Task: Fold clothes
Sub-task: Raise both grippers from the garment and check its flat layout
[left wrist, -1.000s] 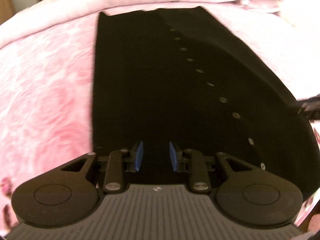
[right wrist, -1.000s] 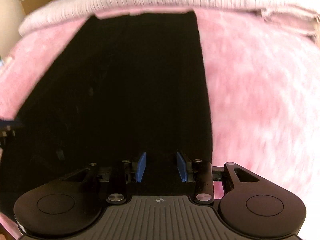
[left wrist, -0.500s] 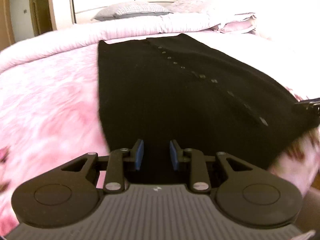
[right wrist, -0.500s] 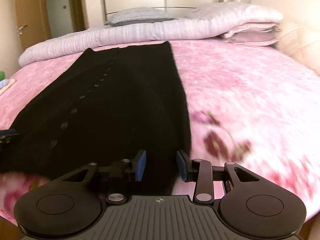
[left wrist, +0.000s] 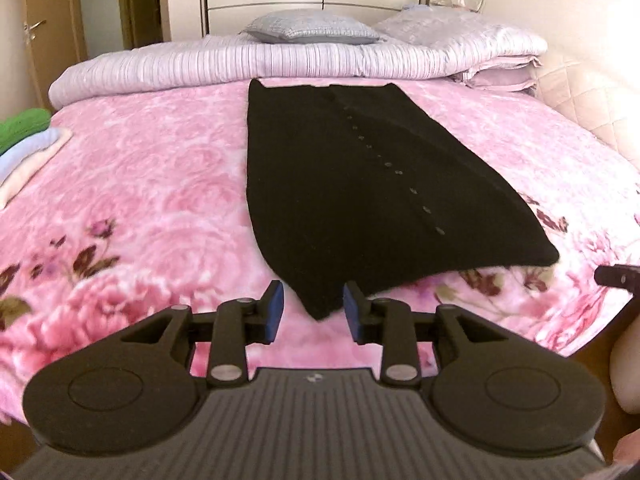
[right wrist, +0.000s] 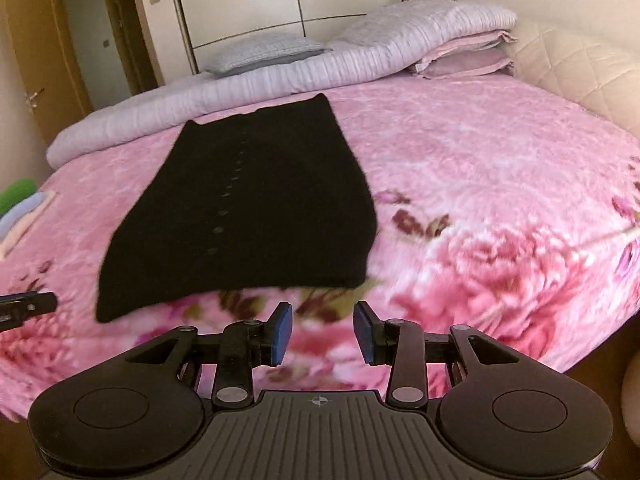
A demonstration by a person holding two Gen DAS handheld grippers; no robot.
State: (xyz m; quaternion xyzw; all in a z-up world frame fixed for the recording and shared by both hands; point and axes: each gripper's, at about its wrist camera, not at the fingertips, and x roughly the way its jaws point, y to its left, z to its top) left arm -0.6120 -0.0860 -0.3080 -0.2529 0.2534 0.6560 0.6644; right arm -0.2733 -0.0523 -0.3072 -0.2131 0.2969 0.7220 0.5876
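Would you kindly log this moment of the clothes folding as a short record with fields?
surface: bed with pink floral blanket
garment: black buttoned garment, lying flat as a long panel, button row running along it
left gripper: jaws opening, nothing pressed between the pads; the garment's near corner shows in the gap
right gripper: open, empty, short of the garment's near edge
also present: stack of folded clothes at the bed's left edge

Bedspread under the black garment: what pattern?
Pink floral bedspread, clearest in the right wrist view.
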